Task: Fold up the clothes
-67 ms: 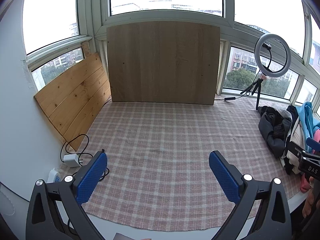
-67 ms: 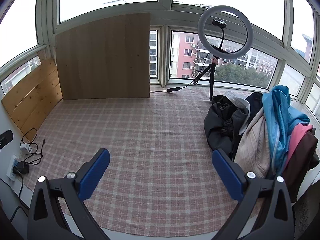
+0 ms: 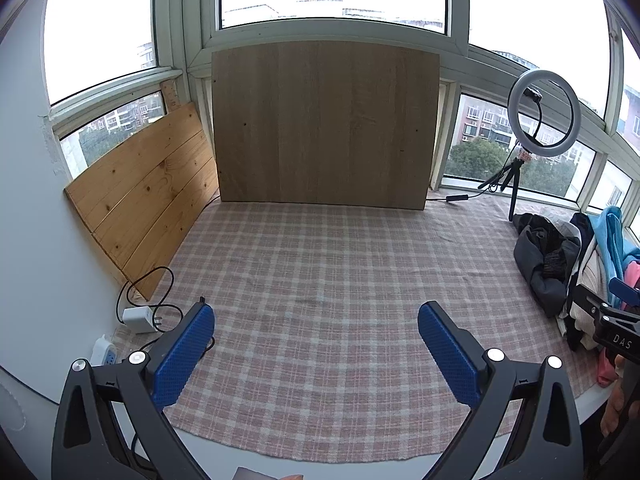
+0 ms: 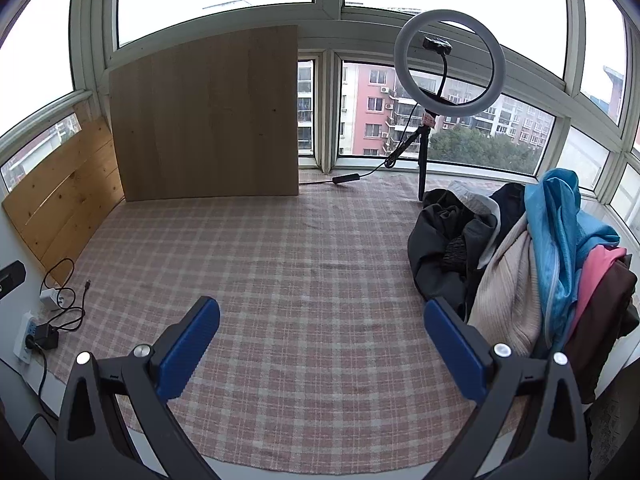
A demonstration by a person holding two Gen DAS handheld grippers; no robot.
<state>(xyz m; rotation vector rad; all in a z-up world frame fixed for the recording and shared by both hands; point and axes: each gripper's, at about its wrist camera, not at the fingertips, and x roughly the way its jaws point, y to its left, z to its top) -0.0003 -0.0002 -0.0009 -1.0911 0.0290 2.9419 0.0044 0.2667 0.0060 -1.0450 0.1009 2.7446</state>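
Observation:
A heap of clothes (image 4: 516,264) lies at the right side of the checked cloth (image 4: 304,280): dark grey, cream knit, bright blue, pink and brown pieces. In the left wrist view the same heap (image 3: 560,264) sits at the far right. My left gripper (image 3: 316,320) hangs open over the cloth, nothing between its blue pads. My right gripper (image 4: 320,316) is open too, its right finger (image 4: 452,340) close in front of the heap and apart from it. Part of the right gripper (image 3: 608,320) shows at the right edge of the left wrist view.
A large wooden board (image 3: 324,124) leans against the windows at the back, a plank panel (image 3: 144,200) on the left. A ring light on a tripod (image 4: 444,64) stands back right, behind the heap. A charger and cables (image 3: 140,316) and a power strip (image 4: 24,340) lie at the left edge.

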